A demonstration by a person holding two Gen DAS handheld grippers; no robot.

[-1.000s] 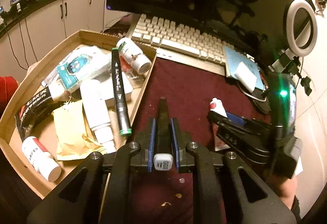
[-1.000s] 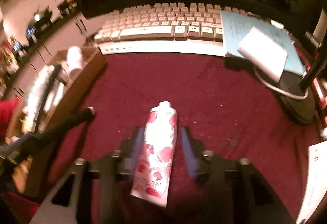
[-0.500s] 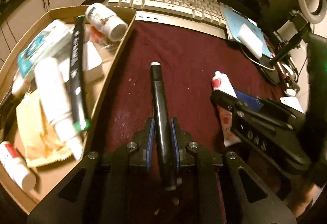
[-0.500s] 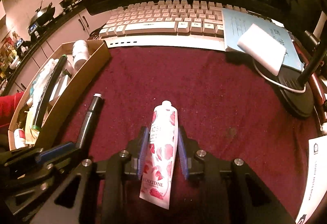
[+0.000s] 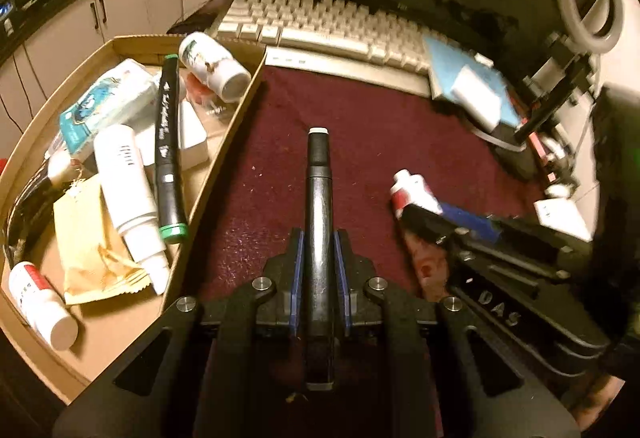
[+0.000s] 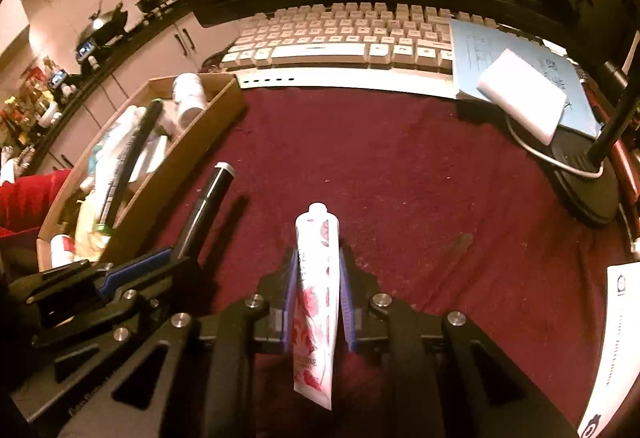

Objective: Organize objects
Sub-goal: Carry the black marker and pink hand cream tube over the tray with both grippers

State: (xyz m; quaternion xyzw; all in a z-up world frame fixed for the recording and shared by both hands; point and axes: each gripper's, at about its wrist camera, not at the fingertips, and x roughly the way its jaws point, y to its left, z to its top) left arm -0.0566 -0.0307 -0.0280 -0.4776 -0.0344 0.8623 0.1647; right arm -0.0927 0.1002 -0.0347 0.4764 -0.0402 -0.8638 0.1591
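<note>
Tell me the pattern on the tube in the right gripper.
White tube with red-pink floral print; clearest in the right wrist view.

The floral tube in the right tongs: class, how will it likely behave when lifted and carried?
The tube looks like soft plastic, so it probably dents as the right tongs close on it. Its flat crimped end hangs past the pads and may sag. Its round cap end could roll; the flat end should resist that.
</note>
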